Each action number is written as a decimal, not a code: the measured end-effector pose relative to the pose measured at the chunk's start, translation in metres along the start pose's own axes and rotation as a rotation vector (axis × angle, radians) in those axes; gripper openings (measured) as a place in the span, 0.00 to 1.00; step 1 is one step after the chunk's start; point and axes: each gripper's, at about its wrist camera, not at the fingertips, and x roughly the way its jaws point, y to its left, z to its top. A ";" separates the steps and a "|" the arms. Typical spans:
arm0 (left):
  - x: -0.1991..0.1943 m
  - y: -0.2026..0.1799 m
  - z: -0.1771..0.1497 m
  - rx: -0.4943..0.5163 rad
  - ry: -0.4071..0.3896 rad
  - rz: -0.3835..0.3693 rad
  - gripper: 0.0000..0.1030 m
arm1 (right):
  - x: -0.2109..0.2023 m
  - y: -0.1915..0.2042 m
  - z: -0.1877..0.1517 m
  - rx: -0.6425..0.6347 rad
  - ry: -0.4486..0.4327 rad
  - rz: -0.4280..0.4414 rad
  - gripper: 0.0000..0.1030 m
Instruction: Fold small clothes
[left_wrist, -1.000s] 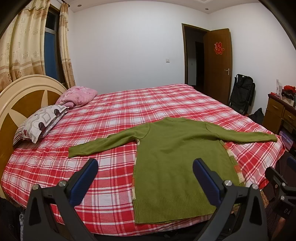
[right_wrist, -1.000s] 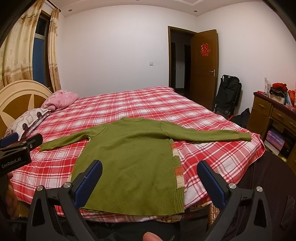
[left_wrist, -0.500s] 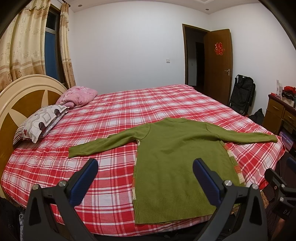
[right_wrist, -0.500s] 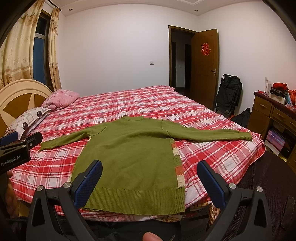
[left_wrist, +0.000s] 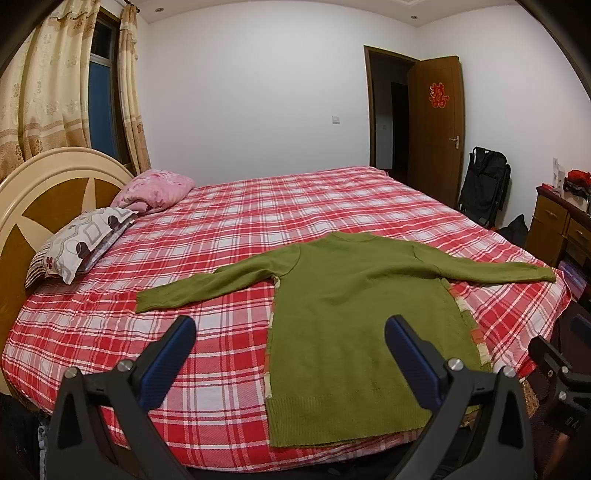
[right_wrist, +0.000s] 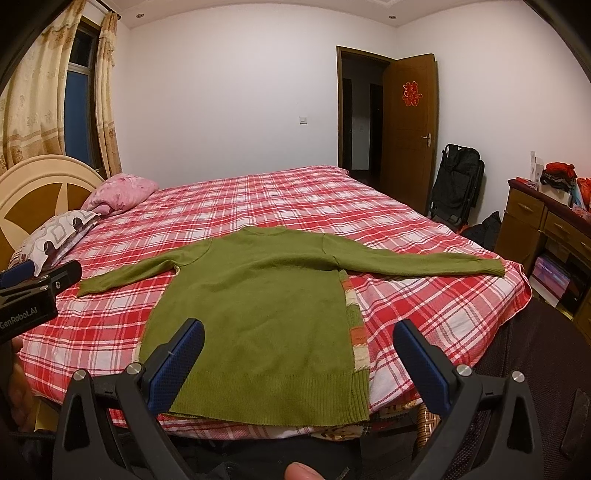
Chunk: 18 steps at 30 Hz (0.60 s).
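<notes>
On the near edge of the red plaid bed (left_wrist: 258, 221) lies a green sweater (left_wrist: 351, 314), flat, both sleeves stretched out sideways, hem toward the cameras. Striped fabric peeks out along its side edges. Left gripper (left_wrist: 290, 347) hangs above the hem's left part, spread wide and holding nothing. Right gripper (right_wrist: 299, 350) is above the hem too, also wide and empty. 2 pillows (left_wrist: 92, 236) sit by the headboard (left_wrist: 33, 206).

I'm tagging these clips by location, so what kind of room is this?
A home bedroom, most likely. A large bed with a red plaid sheet fills the room, two pillows lie against a wooden headboard, and a curtained window is behind it. A green sweater lies spread flat on the bed.
</notes>
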 end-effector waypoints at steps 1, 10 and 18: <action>0.001 0.001 -0.001 -0.001 0.000 0.002 1.00 | 0.000 0.000 0.000 0.000 0.000 0.002 0.99; 0.020 -0.002 -0.007 0.010 0.033 -0.004 1.00 | 0.016 -0.005 -0.002 -0.006 0.019 0.018 0.99; 0.058 -0.003 -0.006 0.061 0.044 -0.016 1.00 | 0.050 -0.017 -0.007 -0.013 0.061 0.073 0.99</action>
